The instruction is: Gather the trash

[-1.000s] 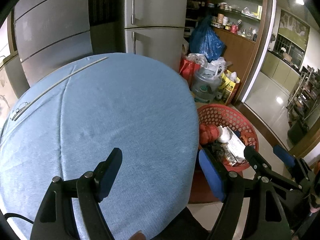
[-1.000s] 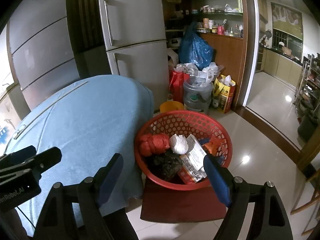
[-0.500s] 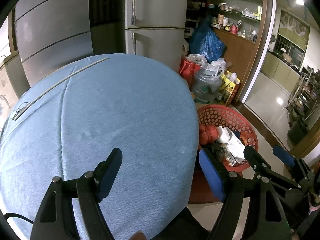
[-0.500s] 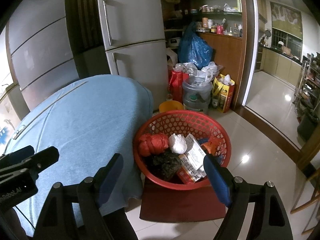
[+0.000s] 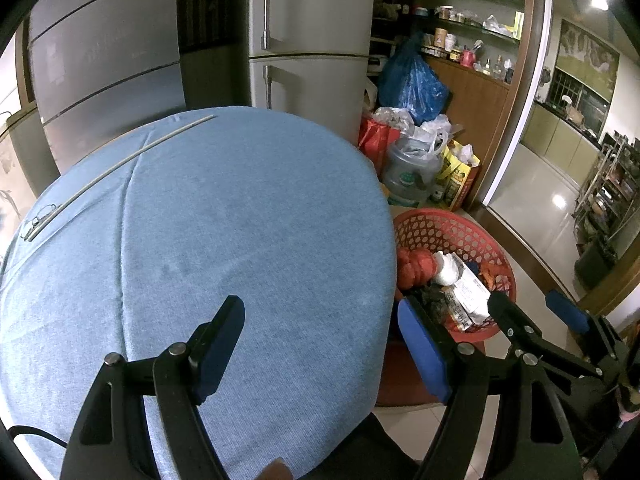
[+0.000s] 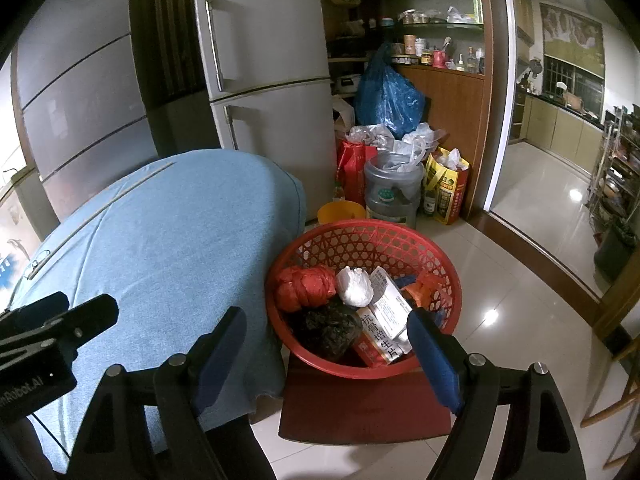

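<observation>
A red plastic basket [image 6: 444, 264] sits on a dark red stool [image 6: 360, 408] right of the table. It holds a red crumpled bag [image 6: 306, 286], a white wad [image 6: 354, 288], a black lump [image 6: 328, 328], a red-and-white box [image 6: 382, 334] and an orange scrap. The basket also shows in the left wrist view [image 5: 480, 240]. My right gripper [image 6: 326, 342] is open and empty, hovering in front of the basket. My left gripper [image 5: 320, 334] is open and empty over the blue tablecloth [image 5: 220, 220] near its front right edge.
A round table in blue cloth, with a thin white strip [image 5: 120, 168] near its far left. Behind stand a grey fridge [image 6: 264, 92], a blue bag [image 6: 388, 96], a water jug [image 6: 394, 196], red and yellow bags, and a yellow bucket [image 6: 340, 212]. Tiled floor lies to the right.
Almost nothing moved. Both grippers stay open and empty, with only a slight drift of the views.
</observation>
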Action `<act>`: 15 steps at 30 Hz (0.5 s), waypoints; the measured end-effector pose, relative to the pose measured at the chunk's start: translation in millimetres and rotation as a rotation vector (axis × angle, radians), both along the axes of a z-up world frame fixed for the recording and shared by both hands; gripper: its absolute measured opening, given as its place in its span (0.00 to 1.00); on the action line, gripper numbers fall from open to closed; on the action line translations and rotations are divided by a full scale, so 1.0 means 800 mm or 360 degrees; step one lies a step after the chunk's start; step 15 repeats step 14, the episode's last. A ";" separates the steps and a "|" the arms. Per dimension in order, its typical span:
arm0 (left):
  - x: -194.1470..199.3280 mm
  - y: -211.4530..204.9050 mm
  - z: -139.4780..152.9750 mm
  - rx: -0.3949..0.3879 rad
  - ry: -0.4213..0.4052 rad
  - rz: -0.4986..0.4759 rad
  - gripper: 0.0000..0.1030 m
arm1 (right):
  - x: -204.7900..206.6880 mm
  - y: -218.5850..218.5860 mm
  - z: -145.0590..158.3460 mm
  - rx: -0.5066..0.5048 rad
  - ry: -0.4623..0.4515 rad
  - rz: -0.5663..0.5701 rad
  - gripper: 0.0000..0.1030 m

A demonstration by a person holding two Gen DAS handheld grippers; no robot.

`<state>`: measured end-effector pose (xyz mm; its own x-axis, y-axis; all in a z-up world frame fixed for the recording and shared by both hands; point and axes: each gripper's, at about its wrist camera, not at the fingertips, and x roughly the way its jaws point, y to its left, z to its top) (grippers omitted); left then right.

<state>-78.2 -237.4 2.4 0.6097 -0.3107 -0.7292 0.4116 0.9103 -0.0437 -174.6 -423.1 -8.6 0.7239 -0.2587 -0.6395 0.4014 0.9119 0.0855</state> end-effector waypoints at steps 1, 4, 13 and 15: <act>0.000 0.000 0.000 -0.0006 0.0004 0.0000 0.77 | 0.001 0.001 0.000 0.0001 0.0002 0.0000 0.83; 0.001 0.001 -0.001 -0.0016 0.0016 -0.0002 0.77 | 0.000 0.001 -0.001 0.0002 0.0002 -0.0003 0.83; -0.006 0.001 0.001 -0.0041 -0.0012 -0.0048 0.77 | -0.001 0.001 -0.005 0.0005 0.0015 -0.0003 0.83; -0.006 0.001 0.000 -0.0035 -0.0012 -0.0046 0.77 | -0.001 0.001 -0.005 0.0005 0.0015 -0.0004 0.83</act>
